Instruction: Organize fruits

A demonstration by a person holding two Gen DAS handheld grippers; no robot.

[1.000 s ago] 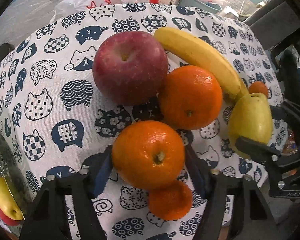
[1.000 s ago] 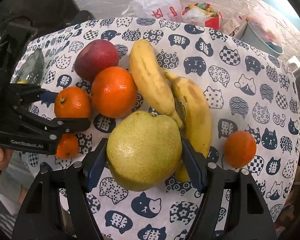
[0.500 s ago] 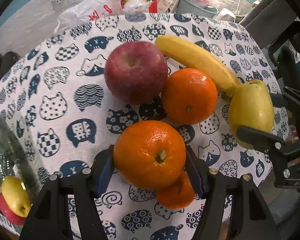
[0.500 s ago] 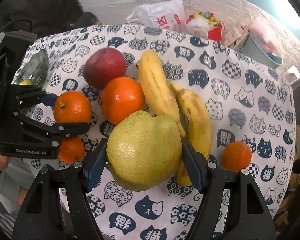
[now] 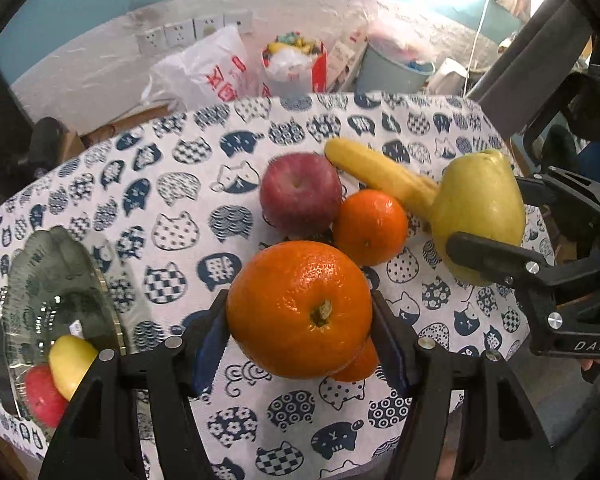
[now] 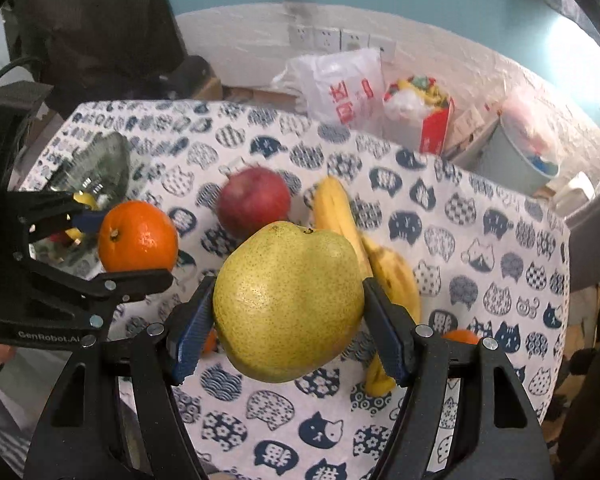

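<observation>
My left gripper (image 5: 300, 332) is shut on a large orange (image 5: 298, 308) and holds it above the cat-print tablecloth (image 5: 172, 216). My right gripper (image 6: 288, 324) is shut on a yellow-green pear (image 6: 286, 300), also lifted; the pear shows in the left wrist view (image 5: 480, 216). On the cloth lie a red apple (image 5: 300, 192), a second orange (image 5: 370, 226), a banana (image 5: 380, 176) and a small mandarin (image 5: 360, 364) partly hidden under the held orange. A glass bowl (image 5: 56, 280) at the left holds a yellow and a red fruit.
A second banana (image 6: 396, 276) and a small mandarin (image 6: 460, 336) lie at the right of the cloth. Behind the table are a white plastic bag (image 5: 204, 72), a red box (image 5: 296, 64), a grey bin (image 5: 392, 68) and wall sockets.
Both grippers have risen with their fruit, the orange and the pear lifted off the cloth. The table looks farther away and the glass bowl has come more into view.
</observation>
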